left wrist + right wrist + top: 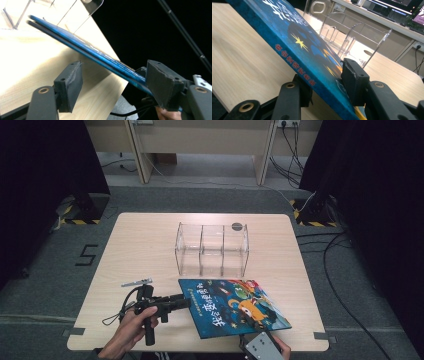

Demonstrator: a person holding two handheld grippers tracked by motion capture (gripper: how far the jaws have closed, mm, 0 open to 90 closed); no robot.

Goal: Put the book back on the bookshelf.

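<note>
A blue picture book (235, 305) with cartoon figures on its cover lies tilted over the near right part of the wooden table (145, 245). My right gripper (248, 322) is shut on its near edge. In the right gripper view one pad (353, 77) presses the cover of the book (297, 42) and the other jaw sits under it. My left gripper (186, 302) points at the book's left edge, held by a hand. In the left gripper view my gripper (115, 80) is open, and the edge-on book (82, 45) runs close by the right pad (162, 82).
A clear acrylic rack (212, 250) with three compartments stands at the middle of the table, just beyond the book. A dark round mark (237, 226) sits behind it. Cables (345, 270) trail over the floor on the right.
</note>
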